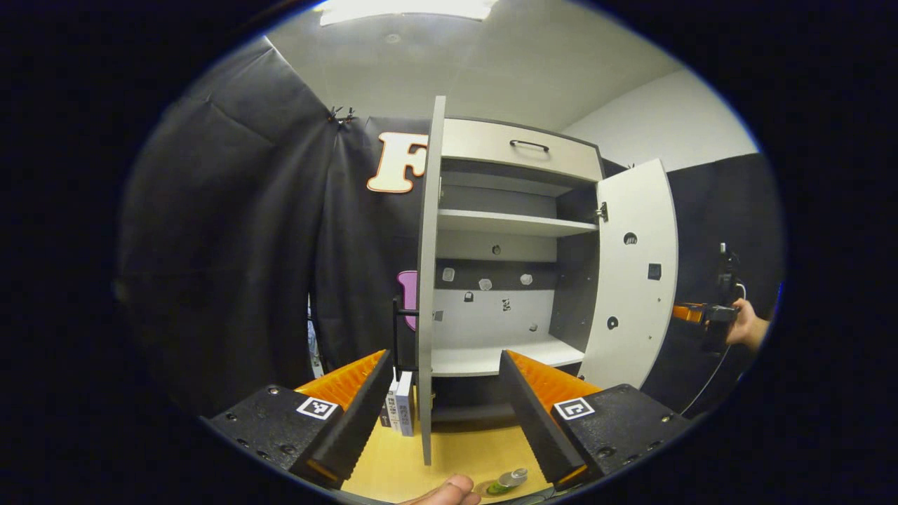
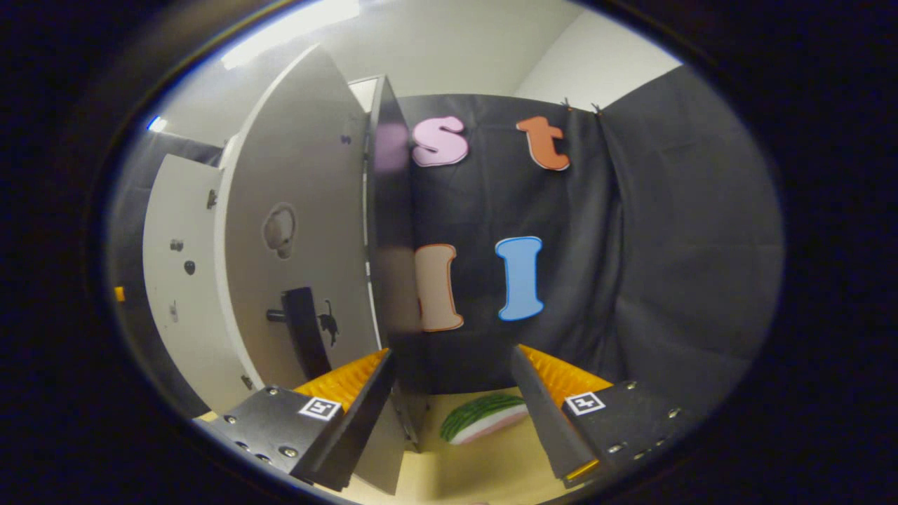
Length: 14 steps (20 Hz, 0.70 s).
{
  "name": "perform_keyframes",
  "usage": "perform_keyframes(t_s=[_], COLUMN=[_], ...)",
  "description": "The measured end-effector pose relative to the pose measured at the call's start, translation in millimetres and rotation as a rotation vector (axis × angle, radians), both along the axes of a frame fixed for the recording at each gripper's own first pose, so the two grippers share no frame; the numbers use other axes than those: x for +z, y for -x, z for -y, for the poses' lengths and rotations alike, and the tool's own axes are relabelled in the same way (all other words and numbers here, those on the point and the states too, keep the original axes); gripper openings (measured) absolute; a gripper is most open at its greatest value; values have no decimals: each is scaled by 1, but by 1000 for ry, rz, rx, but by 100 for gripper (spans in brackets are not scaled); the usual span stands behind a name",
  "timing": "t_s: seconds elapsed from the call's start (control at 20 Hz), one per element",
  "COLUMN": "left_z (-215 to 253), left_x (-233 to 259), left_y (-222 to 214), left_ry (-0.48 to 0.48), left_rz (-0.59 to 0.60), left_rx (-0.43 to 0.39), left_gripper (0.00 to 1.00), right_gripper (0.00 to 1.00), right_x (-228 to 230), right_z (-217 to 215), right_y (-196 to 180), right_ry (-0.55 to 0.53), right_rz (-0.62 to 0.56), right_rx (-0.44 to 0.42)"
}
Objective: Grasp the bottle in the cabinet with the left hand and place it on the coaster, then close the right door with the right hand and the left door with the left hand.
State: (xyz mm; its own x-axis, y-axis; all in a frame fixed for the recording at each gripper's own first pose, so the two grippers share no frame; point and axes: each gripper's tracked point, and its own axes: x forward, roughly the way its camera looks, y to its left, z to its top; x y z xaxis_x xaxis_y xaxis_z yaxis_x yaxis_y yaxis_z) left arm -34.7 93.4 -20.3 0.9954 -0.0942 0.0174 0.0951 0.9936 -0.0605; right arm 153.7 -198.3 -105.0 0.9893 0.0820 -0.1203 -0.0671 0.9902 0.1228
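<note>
Left gripper view: my left gripper (image 1: 445,407) has jaws apart, empty, straddling the left door (image 1: 426,280) edge. Bottle (image 1: 508,481) is on the counter (image 1: 393,463) below; could get knocked.

Right gripper view: right gripper (image 2: 452,403) jaws apart beside the right door (image 2: 295,231); its edge may snag.

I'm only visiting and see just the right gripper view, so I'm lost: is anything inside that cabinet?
Observer: No, the cabinet shelves are bare, both doors open.
Operator: Where's the bottle then?
Observer: A green bottle sits on the wooden table, in front of the cabinet.
Operator: Who's holding this camera?
Observer: A hand holds the right gripper beyond the right door.
</note>
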Motion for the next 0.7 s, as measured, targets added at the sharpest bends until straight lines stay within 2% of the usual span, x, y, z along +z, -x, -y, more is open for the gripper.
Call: perform_keyframes(t_s=[0.05,0.1,0.15,0.25,0.3,0.35,0.45,0.5,0.7], left_z=[-1,-2,-4,-11,-11,-12,-20,-24,-25], left_x=[3,1,4,12,10,10,5,6,6], left_y=[3,9,15,16,15,15,13,14,15], left_ry=[-3,-26,-48,-96,-112,-119,-134,-133,-107], left_rz=[11,13,29,68,70,72,33,36,54], left_rx=[-2,-6,-4,17,21,31,97,114,106], left_gripper=[96,92,96,96,96,96,94,96,96], right_gripper=[100,100,88,88,84,88,84,89,89], right_x=[-3,-2,1,-1,-2,-1,2,1,4], right_z=[-6,-15,-27,-50,-59,-66,-75,-83,-95], right_y=[1,2,3,0,-1,-3,-6,-7,-7], right_ry=[36,61,64,21,6,12,32,32,50], right_rz=[-20,-9,-6,-10,-12,-10,-4,-6,1], right_rx=[-18,-6,10,44,53,50,33,31,4])
